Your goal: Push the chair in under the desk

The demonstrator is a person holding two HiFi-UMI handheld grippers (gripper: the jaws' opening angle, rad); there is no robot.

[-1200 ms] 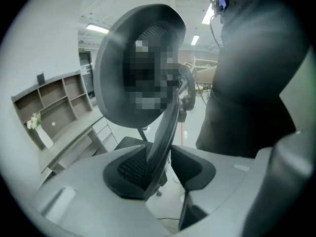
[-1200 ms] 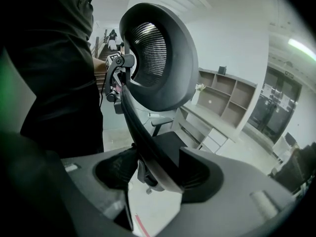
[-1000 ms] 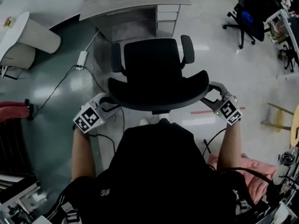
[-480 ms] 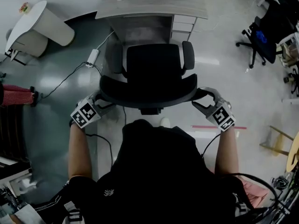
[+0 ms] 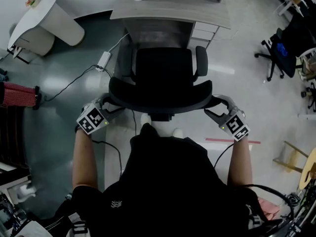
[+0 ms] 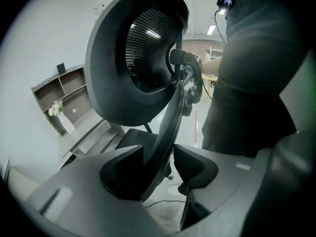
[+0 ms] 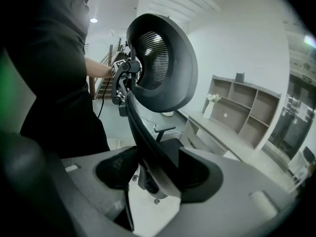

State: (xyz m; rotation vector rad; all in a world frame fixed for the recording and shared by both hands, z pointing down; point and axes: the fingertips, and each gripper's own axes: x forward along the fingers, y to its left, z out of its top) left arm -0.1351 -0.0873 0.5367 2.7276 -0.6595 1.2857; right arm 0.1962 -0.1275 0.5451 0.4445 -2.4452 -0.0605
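A black office chair [image 5: 163,68] faces the grey desk [image 5: 170,11], its seat just short of the kneehole. The curved backrest [image 5: 160,97] is nearest me. My left gripper [image 5: 109,106] is at the backrest's left end. In the left gripper view the backrest rim [image 6: 165,127] runs between the jaws of the left gripper [image 6: 159,168], which are opening, with a thin gap on the right side. My right gripper [image 5: 215,108] is at the backrest's right end. In the right gripper view the right gripper [image 7: 153,172] is shut on the rim [image 7: 136,117].
A drawer unit [image 5: 205,33] stands under the desk's right side. A power strip and cable [image 5: 103,60] lie on the floor to the left. A white round table [image 5: 44,21] is at the far left, another black chair [image 5: 284,48] at the right, and a wooden stool [image 5: 291,154] at the lower right.
The chair has rolled forward towards the desk, with both grippers following at the backrest ends. The person has stepped forward behind it.
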